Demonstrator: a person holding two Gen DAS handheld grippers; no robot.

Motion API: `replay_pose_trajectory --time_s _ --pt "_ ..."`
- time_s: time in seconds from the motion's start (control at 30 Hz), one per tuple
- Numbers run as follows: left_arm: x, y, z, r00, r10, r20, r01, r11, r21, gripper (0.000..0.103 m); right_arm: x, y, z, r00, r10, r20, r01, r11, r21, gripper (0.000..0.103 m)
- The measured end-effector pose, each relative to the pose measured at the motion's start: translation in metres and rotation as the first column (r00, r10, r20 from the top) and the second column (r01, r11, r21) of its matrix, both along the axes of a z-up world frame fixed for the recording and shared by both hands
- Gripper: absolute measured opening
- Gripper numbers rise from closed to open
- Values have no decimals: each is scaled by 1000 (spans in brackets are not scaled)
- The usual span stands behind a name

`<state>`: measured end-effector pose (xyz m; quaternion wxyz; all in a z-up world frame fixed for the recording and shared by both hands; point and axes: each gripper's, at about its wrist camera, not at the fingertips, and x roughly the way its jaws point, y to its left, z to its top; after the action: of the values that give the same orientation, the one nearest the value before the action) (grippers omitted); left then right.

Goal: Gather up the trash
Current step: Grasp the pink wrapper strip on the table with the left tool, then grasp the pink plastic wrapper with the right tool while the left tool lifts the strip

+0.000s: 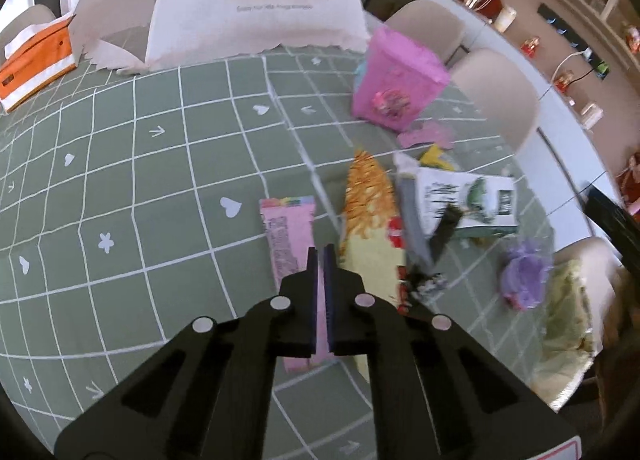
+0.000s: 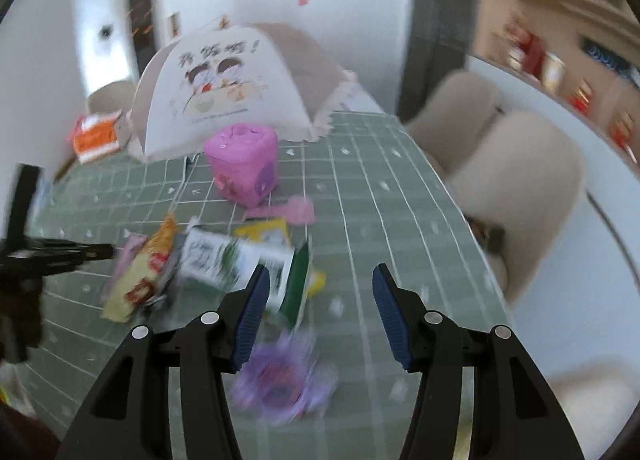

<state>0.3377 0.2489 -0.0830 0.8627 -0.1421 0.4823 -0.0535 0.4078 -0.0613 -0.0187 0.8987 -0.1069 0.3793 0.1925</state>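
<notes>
purple wrapper (image 2: 285,380) motion-blurred, pink packet (image 1: 289,244) partly hidden behind left hand-held gripper (image 1: 323,256)

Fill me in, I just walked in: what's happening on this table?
A person holding two grippers is collecting trash from the green grid tablecloth. The left gripper, jaws shut, hovers over a pink flat wrapper. The right gripper, jaws open, hangs above a crumpled purple wrapper. A pink-lined bin waits behind.

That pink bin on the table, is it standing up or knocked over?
Upright. The pink bin stands on its base on the green tablecloth, its bag-lined mouth facing up, in both views.
</notes>
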Motion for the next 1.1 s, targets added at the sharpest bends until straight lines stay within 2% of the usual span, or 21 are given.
replay_pose_trajectory --time_s 0.07,0.2,0.3,0.43,0.53,0.57,0.6,0.63,0.67,0.73,0.8,0.97,1.1 --pt "-6 4 8 1000 6 11 -5 1000 -19 3 36 8 -8 999 39 -19 -40 999 -32 51" --pt "-14 15 16 999 37 14 -37 999 -35 3 107 29 -38 980 132 -151 -129 991 30 51" --pt "-14 22 15 999 43 0 -43 998 -48 3 140 53 -62 969 152 -193 -150 988 25 51" --pt "-15 31 11 998 60 -3 -60 997 -40 6 158 74 -83 961 166 -221 -159 986 53 51" --pt "-16 39 7 998 69 -9 -70 996 -48 9 164 89 -94 952 192 -239 -194 981 17 51" --pt "-17 39 5 997 70 -13 -71 996 -52 10 166 92 -98 950 191 -247 -198 980 -4 48" --pt "-16 39 2 997 68 -20 -69 996 -60 15 168 93 -101 949 184 -255 -193 981 -13 40" --pt "-16 39 0 998 64 -25 -65 996 -68 20 170 91 -101 943 187 -275 -190 982 15 36" --pt "-16 39 -2 998 60 -29 -62 995 -73 22 170 87 -100 942 179 -285 -177 984 34 28" --pt "-15 36 -4 998 50 -30 -53 995 -82 29 165 81 -93 948 161 -274 -156 987 41 28" --pt "-12 32 -6 999 48 -25 -50 996 -77 31 155 72 -78 961 134 -240 -129 991 35 28" --pt "2 24 -9 997 68 -23 -69 996 -55 32 129 41 -33 986 47 -160 -41 998 46 28" --pt "16 14 -19 995 80 -64 -81 997 -17 32 99 19 -1 994 -19 -106 24 999 48 28"
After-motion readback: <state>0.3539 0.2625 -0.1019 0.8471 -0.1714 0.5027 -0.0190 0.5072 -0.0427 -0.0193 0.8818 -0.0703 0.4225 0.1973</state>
